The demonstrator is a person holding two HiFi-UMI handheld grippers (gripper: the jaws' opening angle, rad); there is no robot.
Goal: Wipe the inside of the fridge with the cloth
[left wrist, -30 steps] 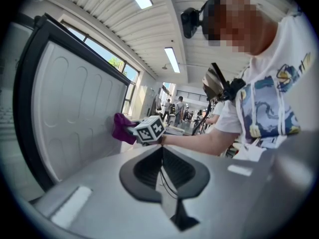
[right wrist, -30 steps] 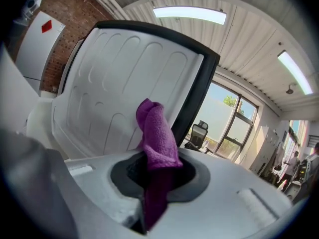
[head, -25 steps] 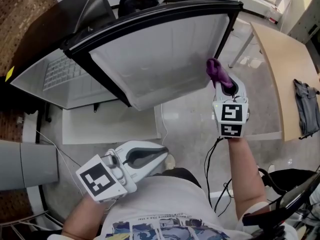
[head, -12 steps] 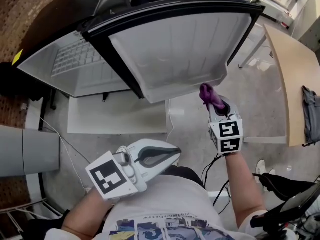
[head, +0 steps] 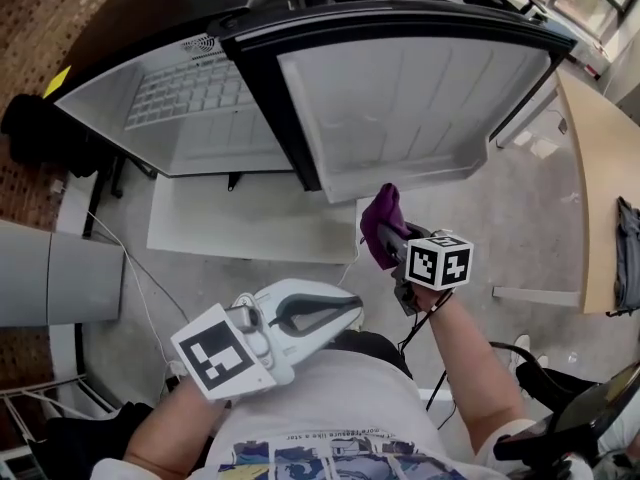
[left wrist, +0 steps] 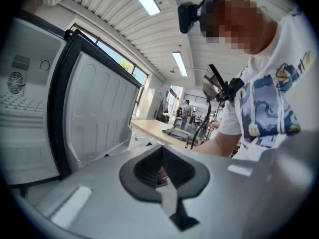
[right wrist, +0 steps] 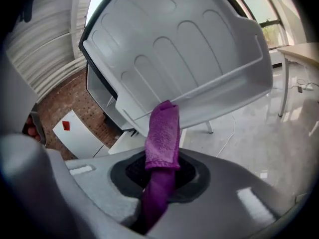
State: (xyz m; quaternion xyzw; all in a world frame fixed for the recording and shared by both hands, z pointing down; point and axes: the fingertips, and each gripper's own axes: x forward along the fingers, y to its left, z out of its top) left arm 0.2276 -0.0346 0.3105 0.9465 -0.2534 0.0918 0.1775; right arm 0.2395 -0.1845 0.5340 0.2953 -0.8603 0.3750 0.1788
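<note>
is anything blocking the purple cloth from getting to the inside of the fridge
Nothing visible does. The fridge door stands open, and the right gripper holds the cloth in open air in front of the door's inner liner. The fridge's inside lies open to the left.

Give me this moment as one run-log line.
right gripper: shut on cloth | cloth: purple, clear of the open fridge door, not wiping | left gripper: shut, empty, low by the torso
</note>
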